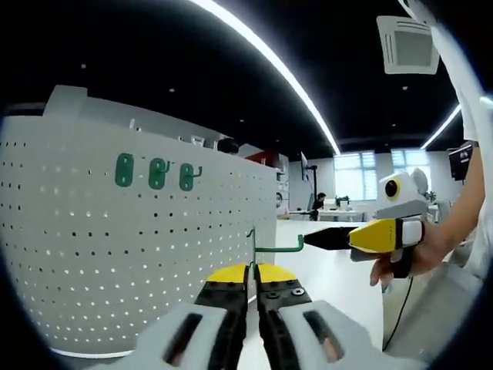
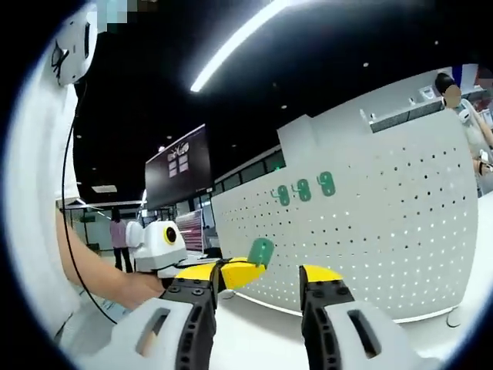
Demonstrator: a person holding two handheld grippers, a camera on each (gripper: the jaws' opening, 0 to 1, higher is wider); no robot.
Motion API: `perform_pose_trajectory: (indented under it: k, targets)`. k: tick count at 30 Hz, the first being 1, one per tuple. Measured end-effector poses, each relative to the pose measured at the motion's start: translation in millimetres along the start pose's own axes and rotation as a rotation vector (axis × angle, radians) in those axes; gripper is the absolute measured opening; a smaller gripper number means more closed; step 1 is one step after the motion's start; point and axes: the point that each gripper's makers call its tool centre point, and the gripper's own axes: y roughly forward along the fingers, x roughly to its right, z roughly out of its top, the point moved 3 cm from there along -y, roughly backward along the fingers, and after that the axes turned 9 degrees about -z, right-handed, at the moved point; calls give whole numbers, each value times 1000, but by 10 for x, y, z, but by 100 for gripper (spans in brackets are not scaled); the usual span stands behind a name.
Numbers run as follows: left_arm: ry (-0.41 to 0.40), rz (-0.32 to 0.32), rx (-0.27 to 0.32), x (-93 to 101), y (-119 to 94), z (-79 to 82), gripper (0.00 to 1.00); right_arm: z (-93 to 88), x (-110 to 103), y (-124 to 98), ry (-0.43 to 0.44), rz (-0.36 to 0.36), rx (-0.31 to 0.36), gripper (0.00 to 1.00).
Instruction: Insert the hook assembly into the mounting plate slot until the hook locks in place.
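Note:
A green hook assembly (image 1: pixel 277 248) is pinched edge-on in my left gripper (image 1: pixel 252 271), which is shut on its plate; its rod runs right and ends in an upturned tip. My right gripper (image 1: pixel 331 239), held by a hand (image 1: pixel 400 266), points its dark tip at that hook end from the right. In the right gripper view my right gripper (image 2: pixel 266 281) stands open, jaws well apart. There the left gripper (image 2: pixel 231 271) comes in from the left holding the green plate (image 2: pixel 262 250). The curved white pegboard (image 1: pixel 115 254) carries three mounted green hooks (image 1: pixel 157 173) (image 2: pixel 303 190).
A white tabletop (image 1: pixel 331 285) lies below the pegboard and grippers. A dark screen (image 2: pixel 179 168) hangs at the back left. People stand far off (image 2: pixel 118 231) (image 1: pixel 318 202). A black cable (image 2: pixel 73 193) runs down a white sleeve.

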Motion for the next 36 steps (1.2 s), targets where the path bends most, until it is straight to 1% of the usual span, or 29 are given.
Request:
perform_pose_trajectory:
  k: [4,5,7,9,11,14,18,22,29,36]
  targets:
    - [9,-7,-8,32,-8,-11,3,-12,-16,39,11,2,-3,38]
    - [7,-8,-7,36,-9,-9,3,-12,-17,45,11,2,-2,38]
    - [4,-6,-2,41,-10,-2,3,-14,-32,69,39,7,-4,36]
    - [4,0,3,37,-9,10,3,-21,-45,91,28,8,-8,35]
    - [-1,2,11,37,-5,27,3,-9,-53,109,50,12,-5,35]
    - [3,0,9,48,2,37,3,8,-37,130,61,4,4,34]
    - [2,2,13,43,-4,39,3,10,-31,161,68,2,2,30]
    - [7,-3,13,56,6,55,3,19,-58,211,69,10,3,27]
    - [7,7,20,43,9,72,3,42,-50,267,75,5,7,21]
    - [12,-1,22,78,26,91,3,13,-84,324,61,11,-10,15]
